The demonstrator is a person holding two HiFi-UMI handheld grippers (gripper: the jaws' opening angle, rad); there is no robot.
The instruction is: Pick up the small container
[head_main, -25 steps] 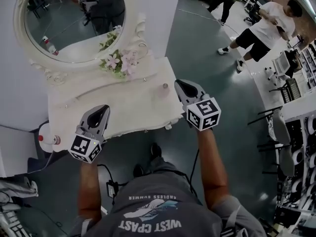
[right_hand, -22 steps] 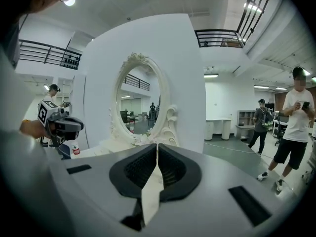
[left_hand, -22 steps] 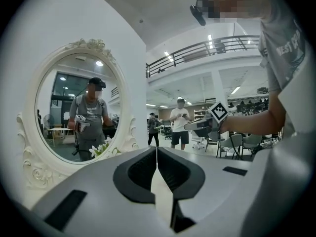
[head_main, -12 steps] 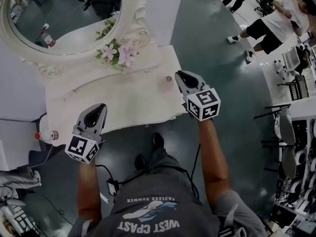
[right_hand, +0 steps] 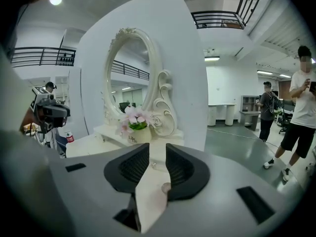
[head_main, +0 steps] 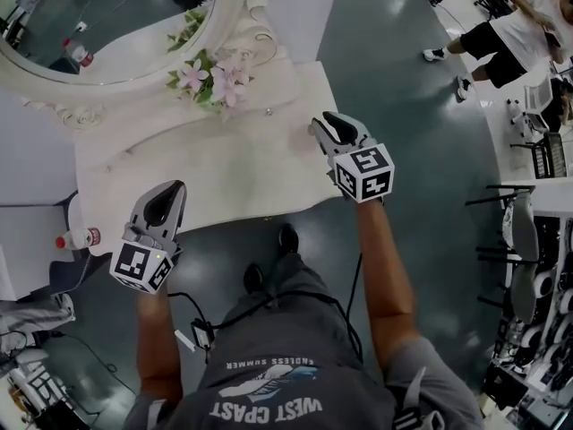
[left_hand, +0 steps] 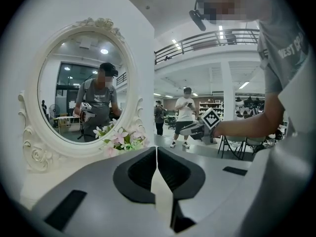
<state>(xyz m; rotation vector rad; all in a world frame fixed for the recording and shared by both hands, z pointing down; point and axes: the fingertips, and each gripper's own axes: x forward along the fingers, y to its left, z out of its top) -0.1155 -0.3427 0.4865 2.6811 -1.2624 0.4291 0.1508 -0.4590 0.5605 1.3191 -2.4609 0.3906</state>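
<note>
The small container (right_hand: 166, 187) is a tiny round pale pot on the white dressing table (head_main: 206, 168). It shows low between the jaws of my right gripper (right_hand: 157, 149), close to the right-hand one. Those jaws are opening and their pads stand clear of the pot. In the head view the right gripper (head_main: 320, 122) covers the table's right end and hides the pot. My left gripper (head_main: 170, 189) hovers at the table's front left edge. Its jaws (left_hand: 156, 149) meet at the tips with nothing between them.
An oval mirror (head_main: 242, 25) in an ornate white frame stands at the back of the table, with a pot of pink flowers (head_main: 210, 74) before it. A tiny silvery item (head_main: 268, 111) lies nearby. A red-capped bottle (head_main: 76, 238) stands on the floor. People (head_main: 519, 25) stand far right.
My right gripper has moved forward over the small container and its jaws have parted around it. The left gripper has stayed by the front edge.
</note>
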